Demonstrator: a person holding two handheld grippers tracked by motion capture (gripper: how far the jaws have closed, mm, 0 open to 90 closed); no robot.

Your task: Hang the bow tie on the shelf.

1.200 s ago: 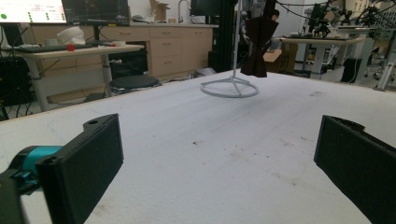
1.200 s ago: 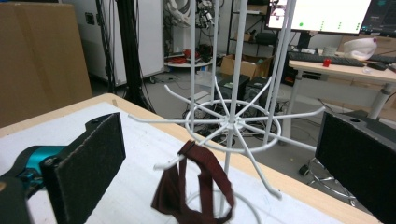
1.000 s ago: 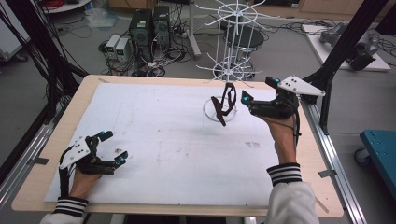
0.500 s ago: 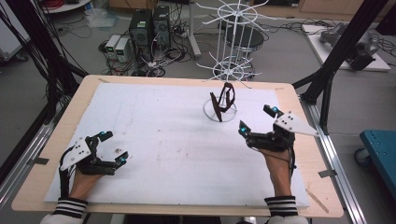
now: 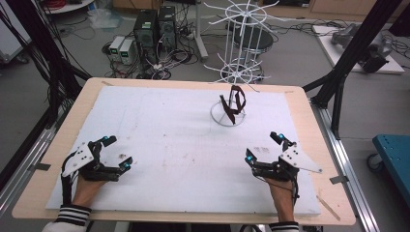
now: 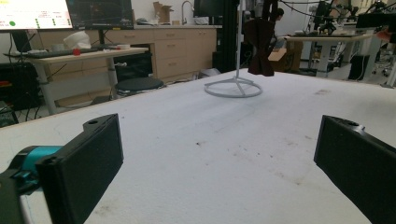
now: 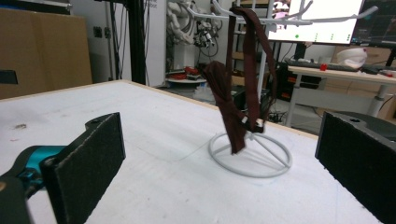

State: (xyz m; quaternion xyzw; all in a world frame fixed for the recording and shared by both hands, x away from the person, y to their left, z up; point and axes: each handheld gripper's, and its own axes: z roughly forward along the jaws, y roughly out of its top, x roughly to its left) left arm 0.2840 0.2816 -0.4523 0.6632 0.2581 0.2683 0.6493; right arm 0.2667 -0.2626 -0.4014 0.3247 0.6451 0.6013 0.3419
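White foam table (image 5: pixel 159 125), dark strap (image 5: pixel 235 102) on wire stand (image 5: pixel 227 117)

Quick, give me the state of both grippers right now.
Left gripper: open, holding nothing, low over the table.
Right gripper: open, holding nothing, short of the stand with the dark strap.

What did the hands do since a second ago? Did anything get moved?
The right hand-held gripper pulled back from the dark strap on the white stand toward the person's edge of the table, open and empty. The strap, the stand and the left hand-held gripper stayed where they were.
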